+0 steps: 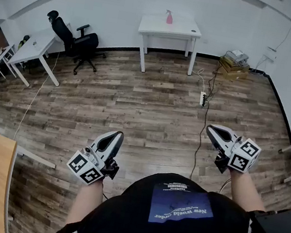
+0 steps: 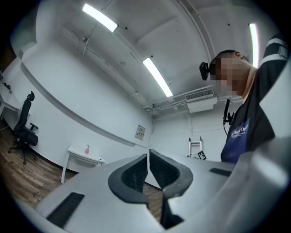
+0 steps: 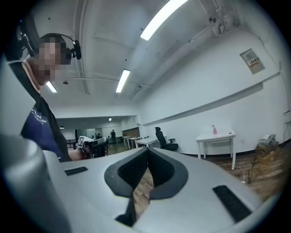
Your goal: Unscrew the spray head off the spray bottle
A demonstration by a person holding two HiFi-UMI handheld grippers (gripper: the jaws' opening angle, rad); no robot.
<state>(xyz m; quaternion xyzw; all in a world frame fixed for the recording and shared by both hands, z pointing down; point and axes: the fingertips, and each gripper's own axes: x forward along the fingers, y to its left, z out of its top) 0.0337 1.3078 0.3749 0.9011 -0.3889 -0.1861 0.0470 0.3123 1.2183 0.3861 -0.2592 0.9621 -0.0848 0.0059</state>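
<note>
Both empty, jaws closed together: left gripper (image 1: 116, 135) and right gripper (image 1: 210, 131) sit side by side, close to the person's torso. Pink spray bottle (image 1: 169, 17) stands upright on the white table (image 1: 149, 26) – far ahead of both grippers, across the wood floor (image 1: 152, 109)

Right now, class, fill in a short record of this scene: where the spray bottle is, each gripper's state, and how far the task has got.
spray bottle: pink, upright on the white table by the far wall
left gripper: jaws shut, nothing between them
right gripper: jaws shut, nothing between them
gap: both grippers are across the wooden floor from the bottle
task: not begun, bottle untouched
also there: black office chair, power strip on the floor
</note>
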